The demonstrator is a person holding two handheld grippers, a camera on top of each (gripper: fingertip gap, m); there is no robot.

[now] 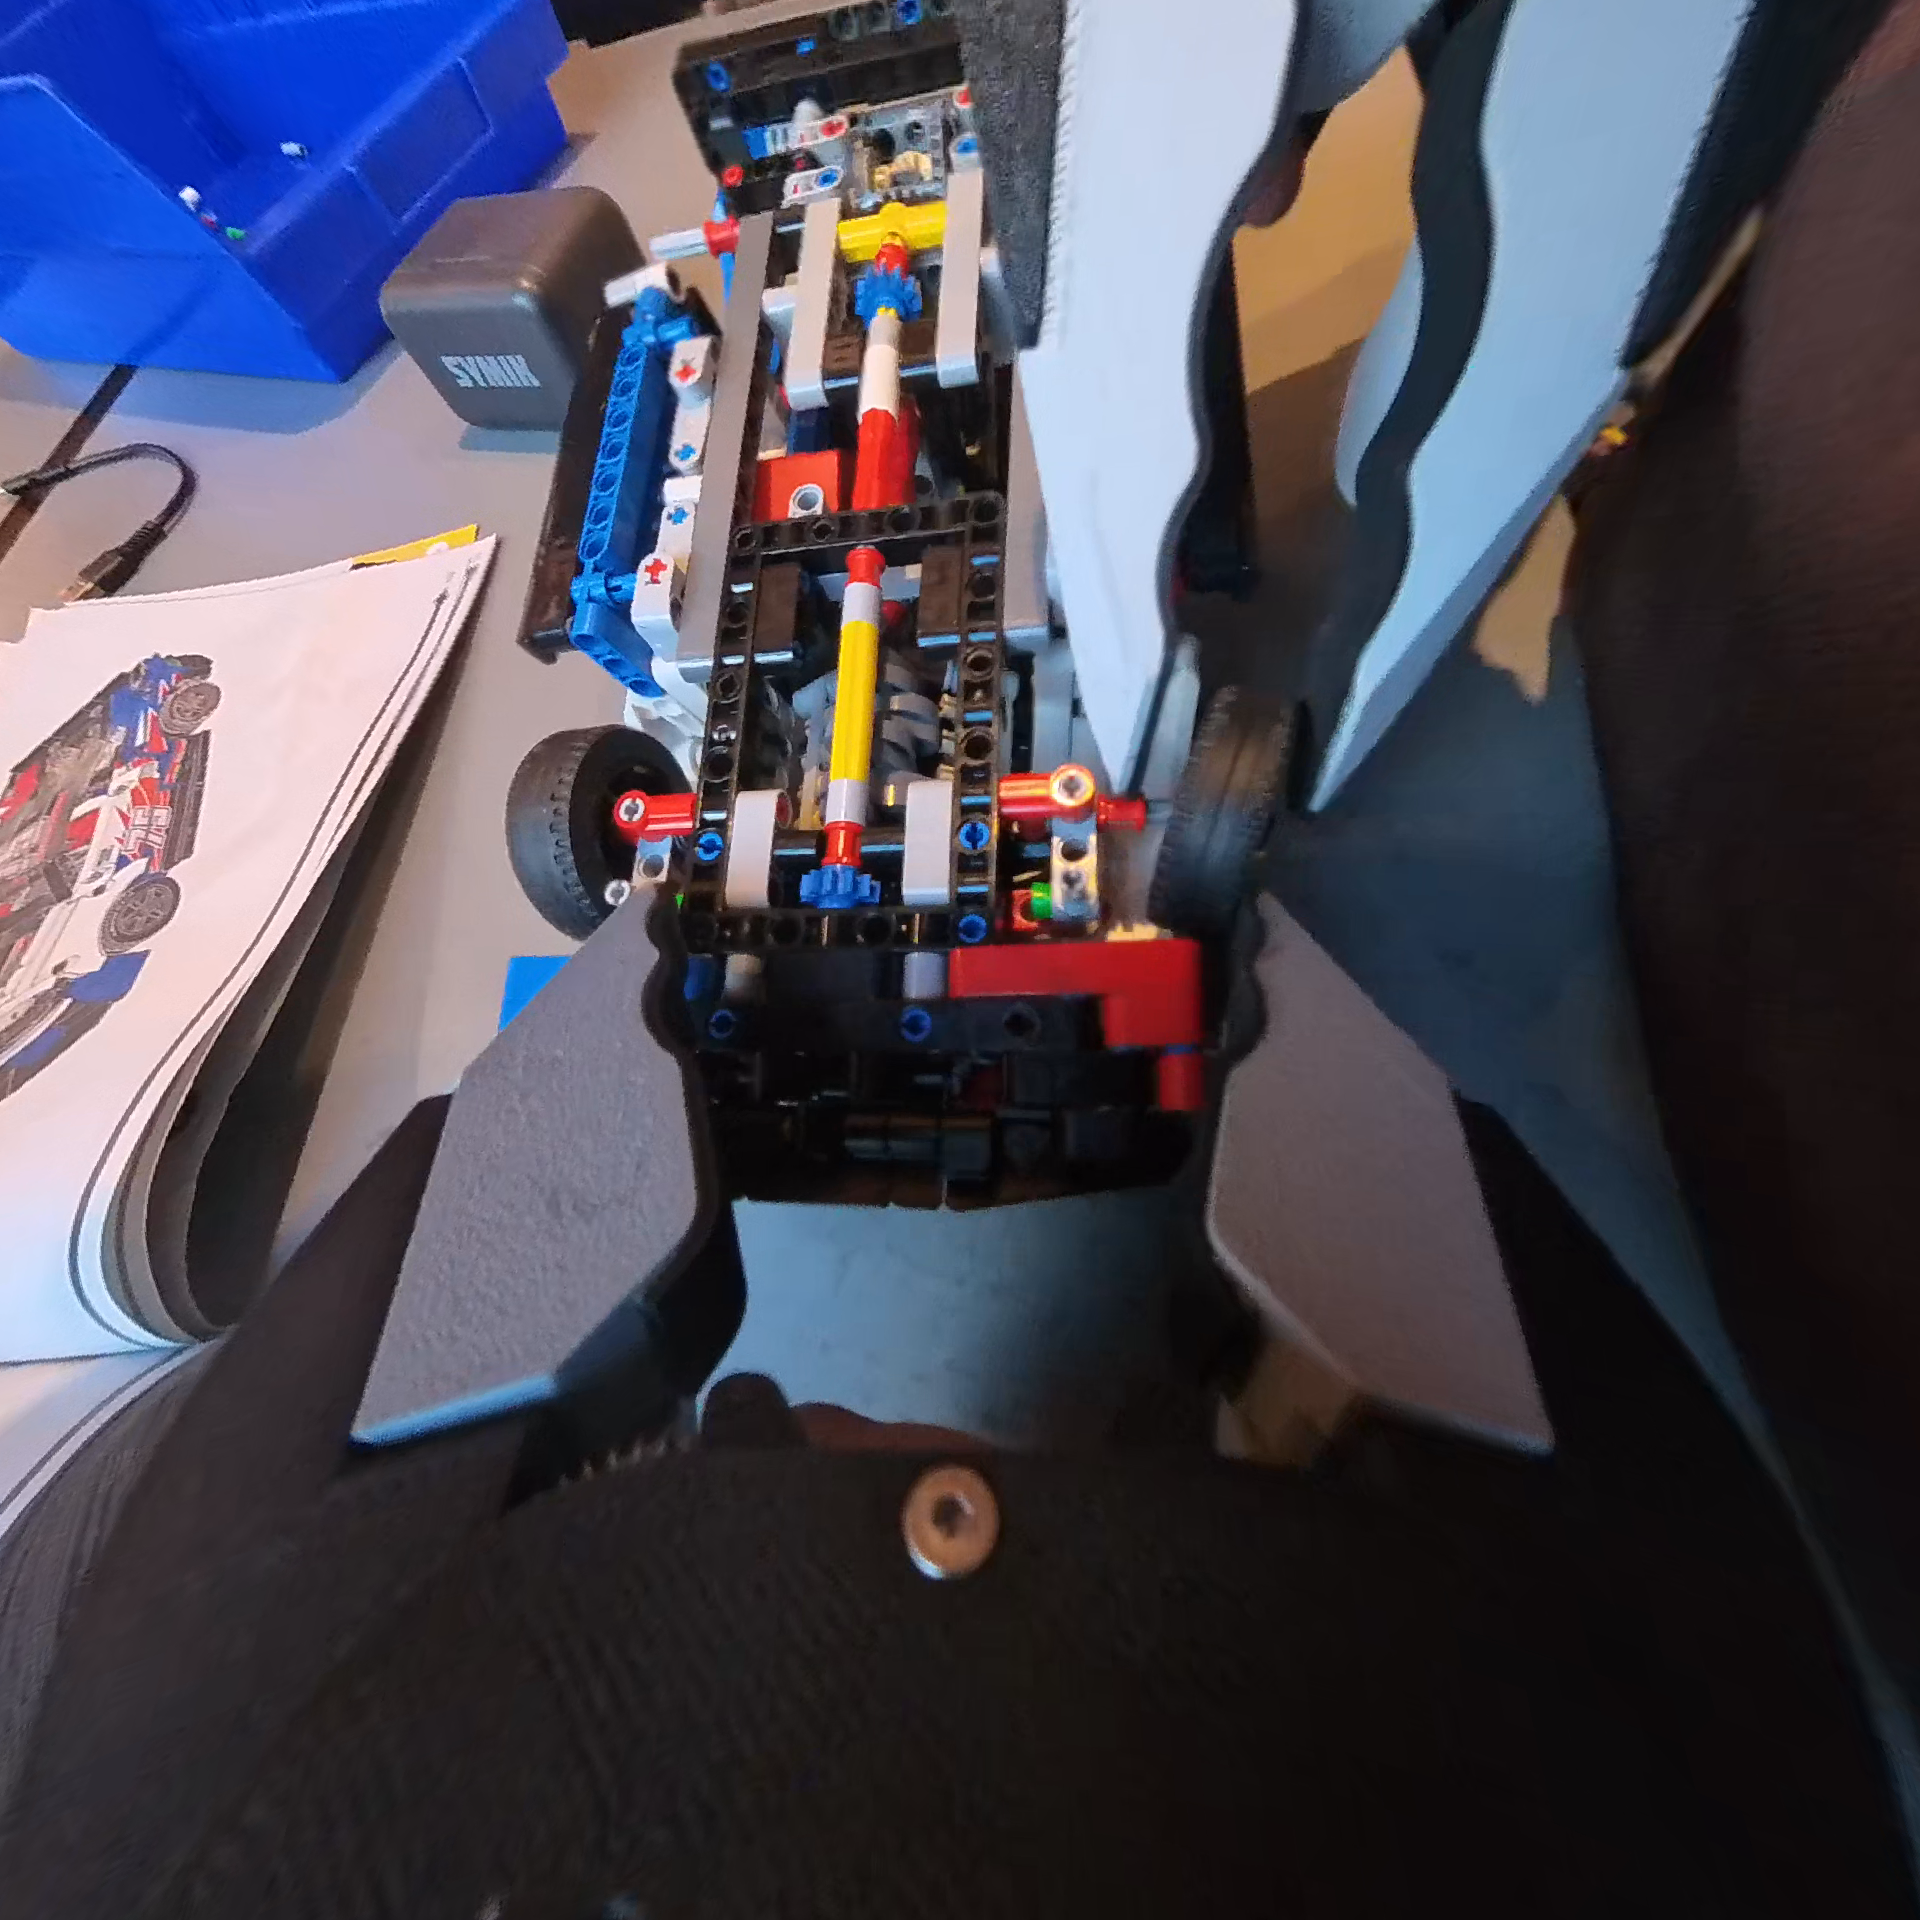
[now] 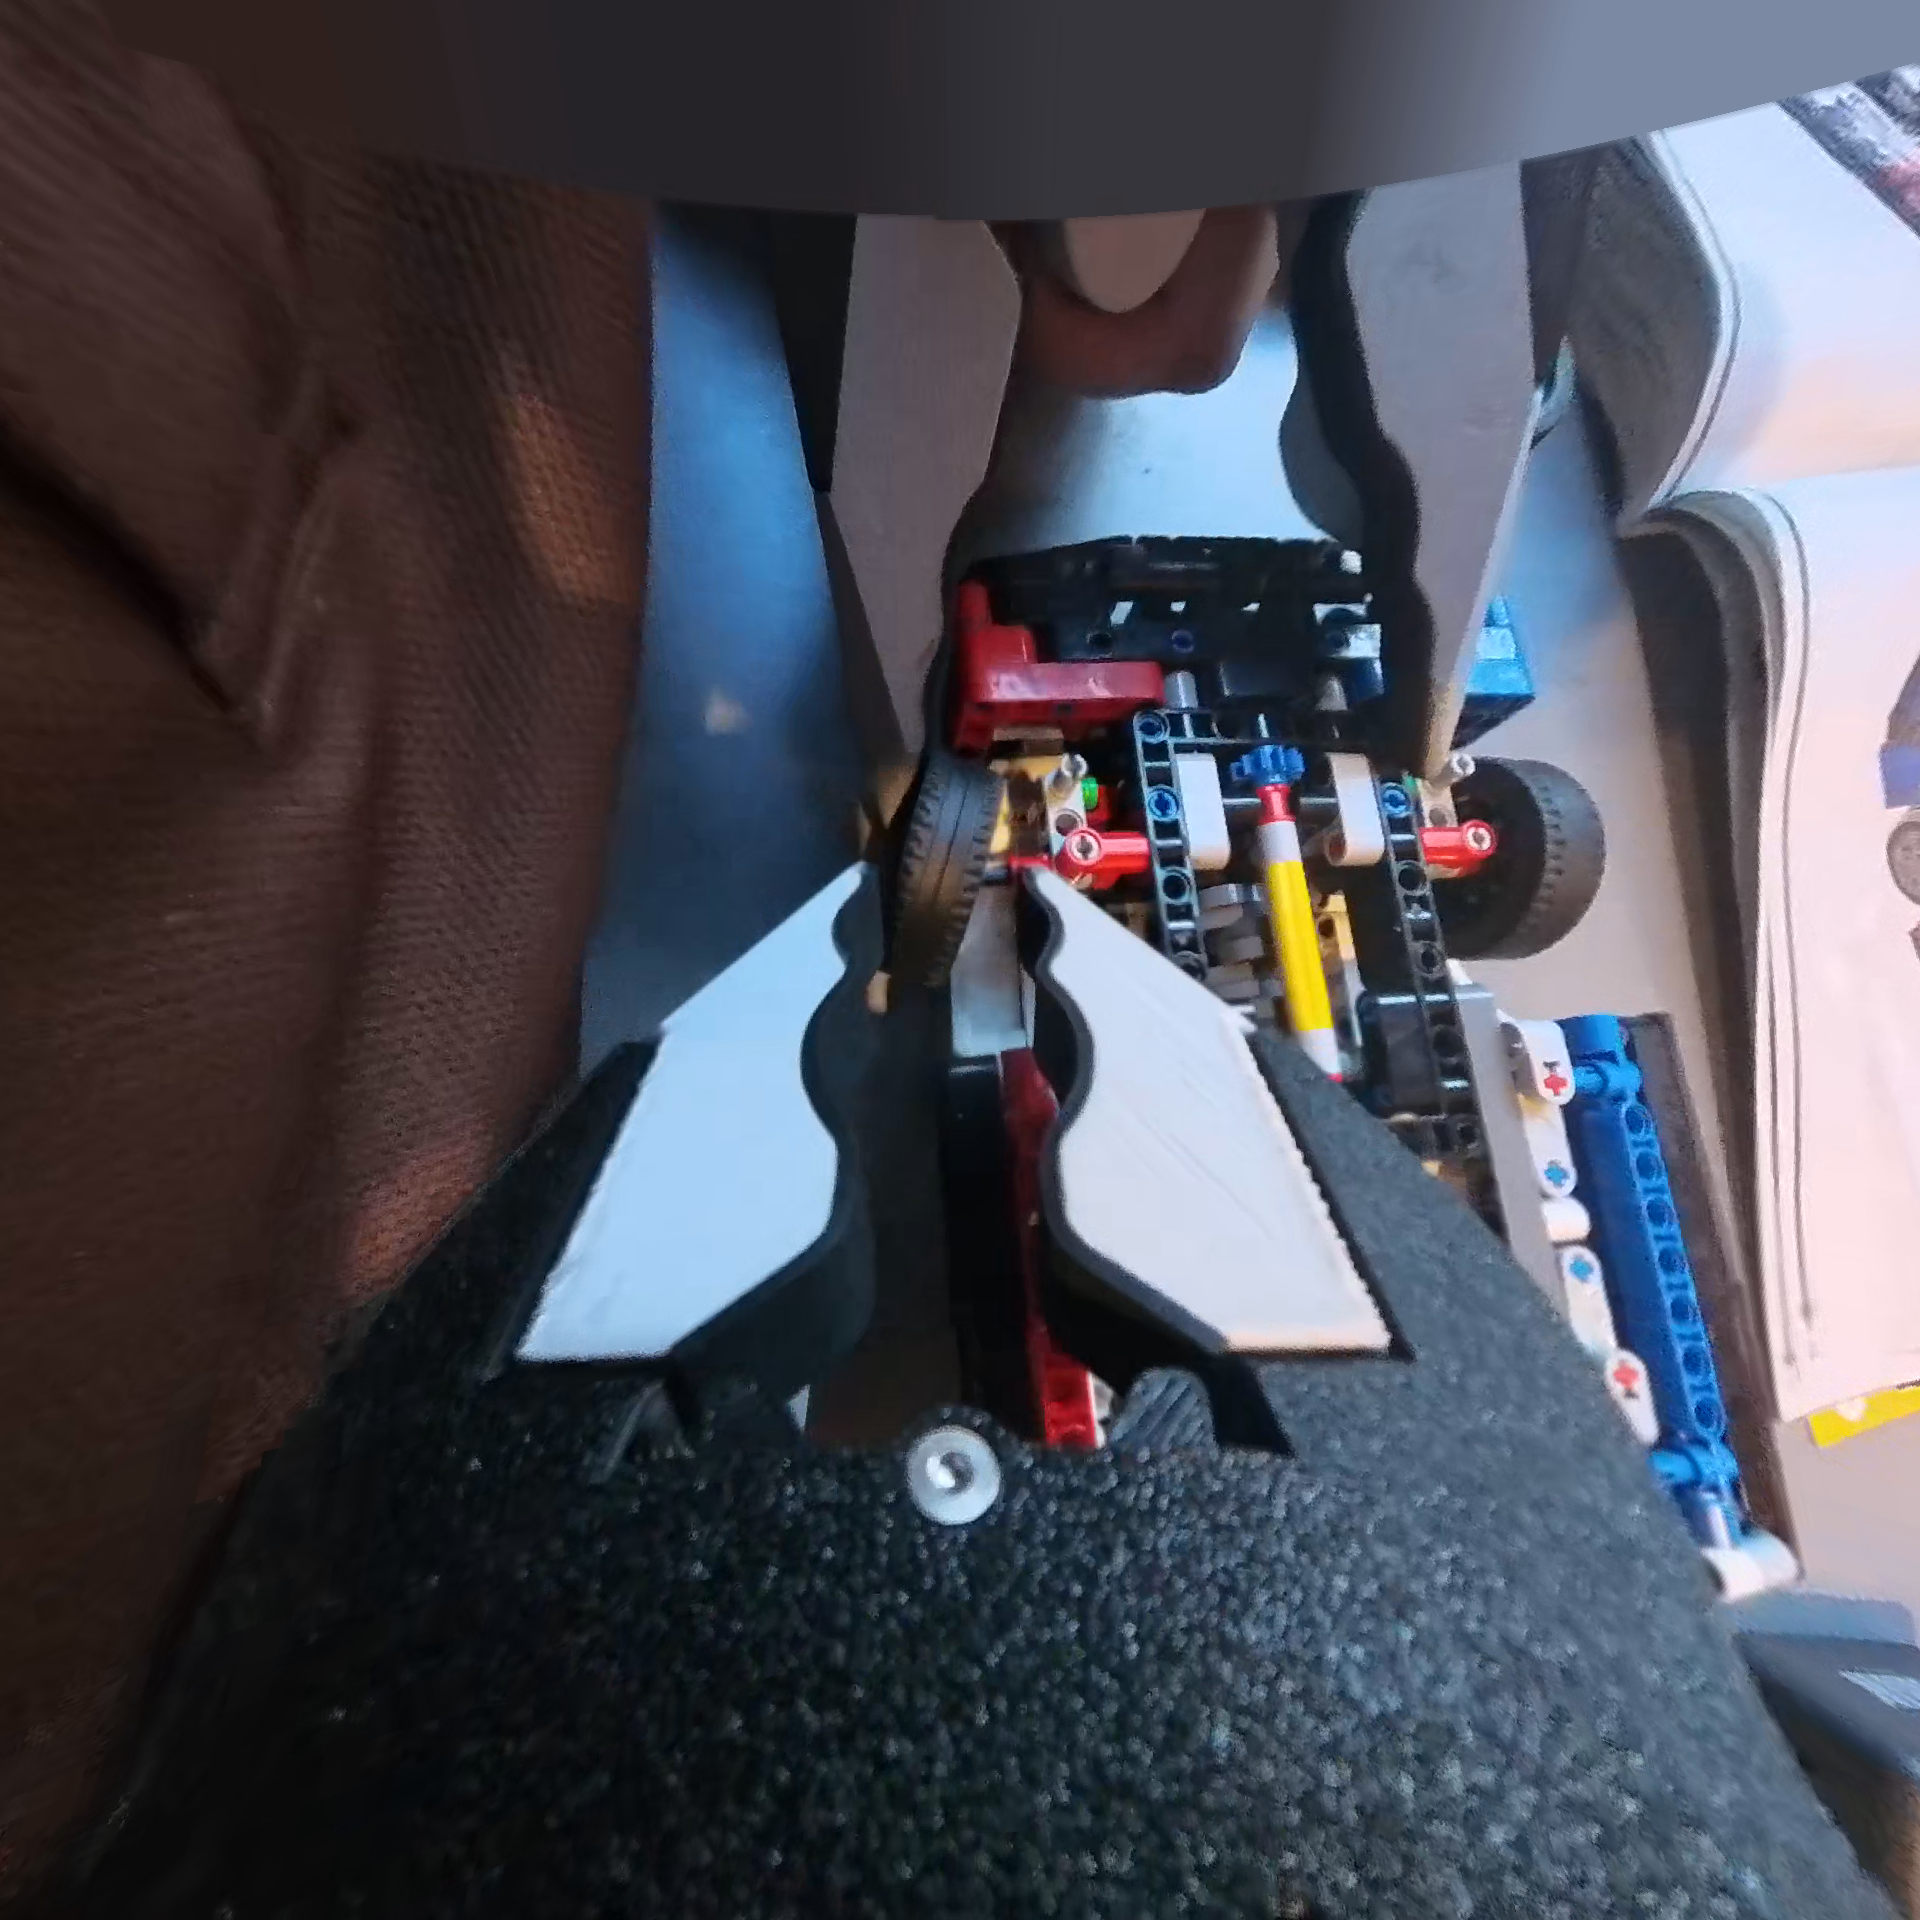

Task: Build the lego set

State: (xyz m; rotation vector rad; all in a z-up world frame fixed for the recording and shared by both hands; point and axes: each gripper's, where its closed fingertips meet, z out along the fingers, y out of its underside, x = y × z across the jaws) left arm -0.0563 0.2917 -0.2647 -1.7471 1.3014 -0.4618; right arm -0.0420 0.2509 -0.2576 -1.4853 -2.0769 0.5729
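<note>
The lego car chassis (image 1: 852,665) lies belly-up on the grey tabletop (image 1: 343,488), w/ the left gripper (image 1: 951,1049) pinching its near end, fingers (image 1: 582,1174) pressed on both sides of the black frame, prob. to steady it for work on the underside. The right gripper (image 2: 940,894) reaches in from the opp. end, its fingers straddling the wheel (image 2: 945,868) on its side, slightly spread w/ the tyre between them; whether they really clamp it I can't tell. The instruction booklet (image 1: 208,883) lies open just beside the chassis for ref., and a blue parts bin (image 1: 239,177) sits farther back.
</note>
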